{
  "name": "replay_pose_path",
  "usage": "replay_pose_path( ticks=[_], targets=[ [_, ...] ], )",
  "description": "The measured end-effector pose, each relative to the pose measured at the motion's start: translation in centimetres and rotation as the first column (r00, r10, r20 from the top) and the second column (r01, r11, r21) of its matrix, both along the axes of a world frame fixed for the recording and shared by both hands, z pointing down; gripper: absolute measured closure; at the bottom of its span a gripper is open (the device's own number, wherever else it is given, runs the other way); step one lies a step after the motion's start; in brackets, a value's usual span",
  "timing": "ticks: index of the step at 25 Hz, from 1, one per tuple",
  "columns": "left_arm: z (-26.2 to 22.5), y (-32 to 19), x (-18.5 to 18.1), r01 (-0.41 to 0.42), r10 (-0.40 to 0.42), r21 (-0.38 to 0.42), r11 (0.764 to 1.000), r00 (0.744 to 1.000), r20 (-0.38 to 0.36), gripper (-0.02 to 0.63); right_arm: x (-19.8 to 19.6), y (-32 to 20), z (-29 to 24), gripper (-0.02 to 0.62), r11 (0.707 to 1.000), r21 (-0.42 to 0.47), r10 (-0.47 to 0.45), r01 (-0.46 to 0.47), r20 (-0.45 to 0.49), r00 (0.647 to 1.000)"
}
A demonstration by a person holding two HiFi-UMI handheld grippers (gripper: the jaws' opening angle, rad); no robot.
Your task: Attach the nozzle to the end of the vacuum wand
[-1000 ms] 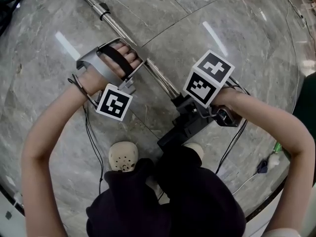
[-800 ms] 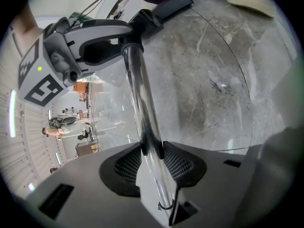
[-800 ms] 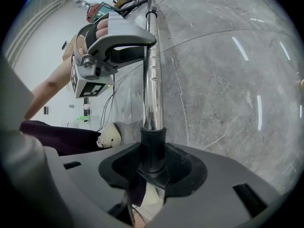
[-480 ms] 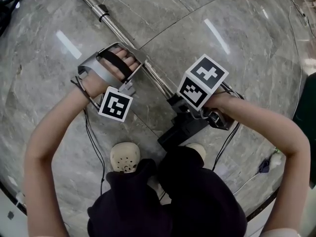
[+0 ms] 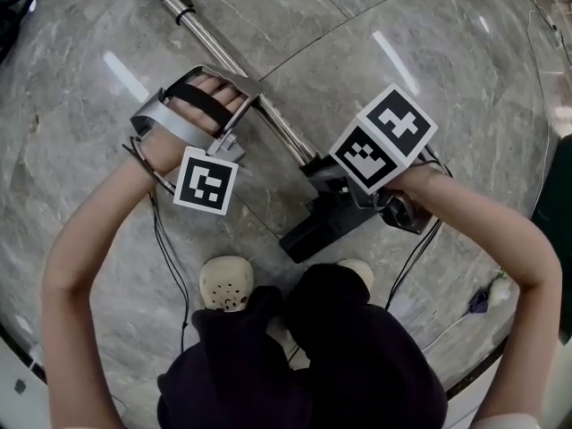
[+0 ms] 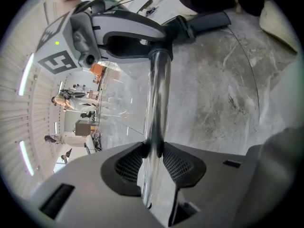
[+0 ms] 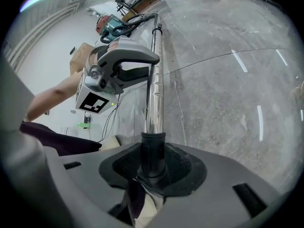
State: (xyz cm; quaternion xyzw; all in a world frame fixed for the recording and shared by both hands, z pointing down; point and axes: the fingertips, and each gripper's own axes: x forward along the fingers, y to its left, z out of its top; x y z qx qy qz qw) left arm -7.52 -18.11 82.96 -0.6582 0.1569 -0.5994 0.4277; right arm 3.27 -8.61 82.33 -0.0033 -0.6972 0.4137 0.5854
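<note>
Wand point(image 5: 201, 32): chrome tube, running slantwise over the marble floor point(image 5: 447, 79) from upper left to centre. Left gripper point(image 6: 153, 151): pads pinched on the tube, partway along it. Nozzle point(image 5: 326, 220): black, at the wand's lower end, the tube entering its collar, near the person's shoes point(image 5: 223, 284). Right gripper point(image 7: 153, 161): jaws clamped on the nozzle collar.

Shiny silver metal vacuum wand point(image 5: 284, 132), matte black plastic nozzle point(image 5: 317, 226), grey pale-veined marble floor point(image 5: 429, 79) — white cubes point(image 5: 206, 180) patterned with black squares.
</note>
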Motion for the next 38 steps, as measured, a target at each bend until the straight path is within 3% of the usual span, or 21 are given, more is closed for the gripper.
replay_pose_path(
  ticks=[6, 11, 12, 13, 14, 15, 17, 19, 21, 24, 26, 27, 28, 29, 31, 33, 34, 36, 37, 38],
  targets=[
    [-0.6, -1.8, 0.3, -0.024, 0.023, 0.032, 0.999, 1.000, 0.019, 0.468, 0.4, -1.8, -0.6, 0.439, 0.999, 0.045, -0.008, 0.007, 0.028, 1.000],
    [-2.3, -7.0, 1.1, 0.054, -0.050, 0.152, 0.987, 0.998, -0.030, 0.466, 1.6, -7.5, -2.1, 0.445, 0.970, 0.226, -0.101, 0.095, 0.017, 0.995],
    [-2.3, -7.9, 1.3, 0.090, -0.083, 0.144, 0.985, 0.995, -0.055, 0.465, 2.1, -8.9, -2.4, 0.449, 0.954, 0.279, -0.120, 0.112, 0.009, 0.993],
    [-1.7, -8.3, 1.4, 0.141, -0.134, 0.084, 0.986, 0.987, -0.087, 0.461, 2.5, -10.5, -2.7, 0.464, 0.932, 0.340, -0.131, 0.122, 0.004, 0.991],
    [-0.8, -8.4, 1.6, 0.191, -0.191, -0.010, 0.982, 0.975, -0.115, 0.452, 2.9, -12.3, -3.1, 0.549, 0.907, 0.403, -0.132, 0.118, 0.006, 0.991],
    [-0.2, -8.7, 1.7, 0.229, -0.239, -0.083, 0.970, 0.961, -0.137, 0.432, 3.3, -14.1, -3.6, 0.581, 0.886, 0.454, -0.119, 0.098, 0.018, 0.993],
    [-0.3, -9.6, 1.6, 0.282, -0.304, -0.142, 0.949, 0.936, -0.177, 0.310, 3.9, -17.0, -4.6, 0.581, 0.870, 0.492, -0.059, 0.025, 0.055, 0.997],
    [-0.6, -9.7, 1.0, 0.332, -0.375, -0.199, 0.922, 0.895, -0.241, 0.264, 4.8, -18.4, -5.2, 0.581, 0.867, 0.497, -0.009, -0.029, 0.074, 0.997],
    [-0.9, -9.3, -0.1, 0.394, -0.467, -0.271, 0.878, 0.827, -0.313, 0.264, 5.8, -18.8, -5.6, 0.581, 0.847, 0.530, -0.021, -0.020, 0.071, 0.997],
    [-1.8, -8.4, -1.5, 0.462, -0.588, -0.370, 0.806, 0.689, -0.422, 0.265, 6.5, -18.8, -6.3, 0.581, 0.803, 0.593, -0.021, -0.055, 0.120, 0.992],
    [-2.7, -7.4, -1.8, 0.463, -0.644, -0.448, 0.765, 0.581, -0.497, 0.265, 6.3, -18.9, -7.2, 0.581, 0.777, 0.600, 0.050, -0.188, 0.238, 0.970],
    [-3.1, -6.8, -1.8, 0.449, -0.667, -0.494, 0.745, 0.525, -0.529, 0.265, 6.2, -19.2, -8.0, 0.581, 0.750, 0.599, 0.099, -0.282, 0.320, 0.942],
    [-3.6, -6.3, -1.6, 0.427, -0.687, -0.539, 0.726, 0.466, -0.557, 0.266, 6.2, -19.7, -9.0, 0.581, 0.704, 0.596, 0.147, -0.387, 0.411, 0.900],
    [-4.3, -5.9, -1.5, 0.402, -0.702, -0.576, 0.712, 0.408, -0.583, 0.267, 6.4, -20.3, -10.3, 0.581, 0.640, 0.589, 0.185, -0.493, 0.505, 0.843],
    [-6.0, -5.3, -1.1, 0.356, -0.708, -0.613, 0.705, 0.310, -0.634, 0.277, 7.7, -21.7, -13.5, 0.581, 0.479, 0.555, 0.210, -0.680, 0.680, 0.703],
    [-8.4, -5.1, -0.9, 0.325, -0.678, -0.600, 0.731, 0.246, -0.693, 0.364, 9.9, -22.7, -17.1, 0.581, 0.298, 0.481, 0.206, -0.825, 0.811, 0.547],
    [-9.7, -5.0, -0.7, 0.315, -0.655, -0.583, 0.749, 0.226, -0.721, 0.403, 11.4, -23.0, -18.7, 0.581, 0.217, 0.407, 0.215, -0.887, 0.867, 0.450],
    [-12.5, -5.1, -0.5, 0.312, -0.618, -0.549, 0.775, 0.195, -0.762, 0.464, 14.3, -23.1, -21.1, 0.581, 0.081, 0.198, 0.253, -0.977, 0.944, 0.212],
    [-14.0, -5.1, -0.6, 0.317, -0.610, -0.543, 0.778, 0.171, -0.774, 0.511, 15.6, -22.9, -22.0, 0.581, 0.016, 0.115, 0.271, -0.993, 0.956, 0.115],
    [-15.6, -5.2, -0.6, 0.320, -0.609, -0.546, 0.774, 0.139, -0.781, 0.569, 16.5, -22.6, -22.9, 0.581, -0.038, 0.077, 0.281, -0.996, 0.957, 0.064]
  ],
)
